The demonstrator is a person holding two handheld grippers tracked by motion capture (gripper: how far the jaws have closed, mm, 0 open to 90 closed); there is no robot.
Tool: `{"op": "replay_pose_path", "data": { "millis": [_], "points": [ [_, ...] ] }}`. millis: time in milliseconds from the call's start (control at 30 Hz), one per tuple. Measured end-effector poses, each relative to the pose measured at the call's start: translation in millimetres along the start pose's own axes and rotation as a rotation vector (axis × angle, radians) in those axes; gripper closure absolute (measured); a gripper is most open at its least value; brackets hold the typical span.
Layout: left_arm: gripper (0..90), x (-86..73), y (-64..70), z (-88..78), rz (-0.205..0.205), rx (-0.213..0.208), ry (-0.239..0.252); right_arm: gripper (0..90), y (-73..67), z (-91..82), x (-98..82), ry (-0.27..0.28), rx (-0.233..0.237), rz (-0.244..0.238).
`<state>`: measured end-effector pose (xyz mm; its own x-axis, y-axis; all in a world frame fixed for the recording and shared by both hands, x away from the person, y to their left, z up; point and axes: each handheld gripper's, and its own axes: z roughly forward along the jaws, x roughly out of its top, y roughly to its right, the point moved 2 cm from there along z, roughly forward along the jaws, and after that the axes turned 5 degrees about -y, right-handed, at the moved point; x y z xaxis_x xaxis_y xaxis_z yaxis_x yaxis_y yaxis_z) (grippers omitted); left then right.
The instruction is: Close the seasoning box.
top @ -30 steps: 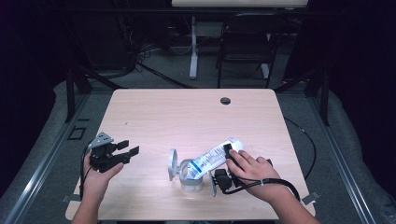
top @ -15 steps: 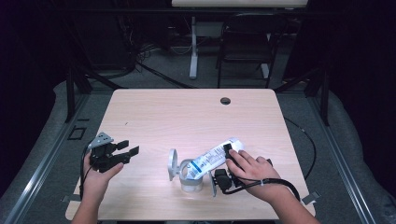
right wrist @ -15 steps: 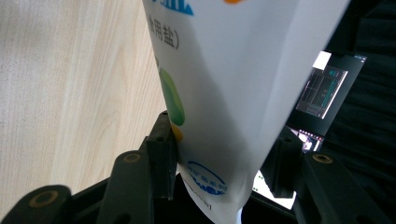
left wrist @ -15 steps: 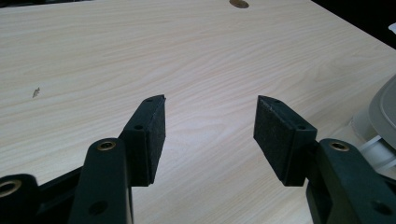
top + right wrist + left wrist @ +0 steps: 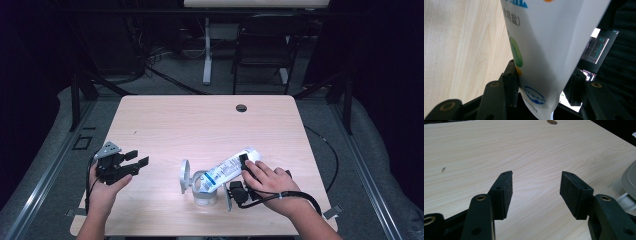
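Black two-jaw tool (image 5: 536, 192), brass-ringed screw holes, grey three-cornered plate (image 5: 108, 149), black cable (image 5: 300, 196)

A pale wood-grain counter (image 5: 200, 125), smooth and matt, carries a small dark chip near its left side. The white bag (image 5: 227, 171) looks like slick plastic film, faintly glossy, printed in blue, green and orange. The left hand-held gripper (image 5: 536, 192) is matt black plastic with brass-coloured rivets; its pads (image 5: 571, 192) look rough and felt-like. The jar (image 5: 204, 192) appears clear plastic, its lid (image 5: 185, 176) dull grey.
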<state>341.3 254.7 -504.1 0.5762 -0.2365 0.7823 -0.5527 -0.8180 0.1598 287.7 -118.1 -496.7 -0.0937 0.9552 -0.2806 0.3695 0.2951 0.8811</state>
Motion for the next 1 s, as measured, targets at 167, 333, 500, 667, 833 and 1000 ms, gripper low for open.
{"op": "replay_pose_path", "data": {
  "millis": [167, 333, 500, 667, 833, 1000],
  "points": [
    [44.1, 0.0, -0.1, -0.1, 0.000, 0.001, -0.001, 53.8, 0.1, 0.1, 0.2, 0.001, -0.001, -0.002],
    [44.1, -0.2, 0.2, 0.4, -0.002, 0.000, 0.000, 53.9, 0.2, 0.0, 0.1, 0.002, -0.002, -0.006],
    [44.1, -0.1, 0.1, 0.1, -0.003, 0.000, -0.002, 53.9, 0.8, -0.6, 0.1, -0.003, -0.005, -0.012],
    [44.1, -0.1, 0.1, 0.3, 0.001, 0.000, 0.000, 54.0, 0.8, -0.6, 0.0, -0.002, -0.005, -0.012],
    [44.1, -0.3, -0.3, 0.0, -0.001, 0.001, -0.003, 54.0, 0.9, -0.5, 0.1, -0.001, -0.007, -0.016],
    [44.1, -0.4, -0.6, -0.2, -0.002, 0.002, -0.003, 54.0, 0.9, -0.3, 0.3, -0.003, -0.005, -0.016]
  ]
}}
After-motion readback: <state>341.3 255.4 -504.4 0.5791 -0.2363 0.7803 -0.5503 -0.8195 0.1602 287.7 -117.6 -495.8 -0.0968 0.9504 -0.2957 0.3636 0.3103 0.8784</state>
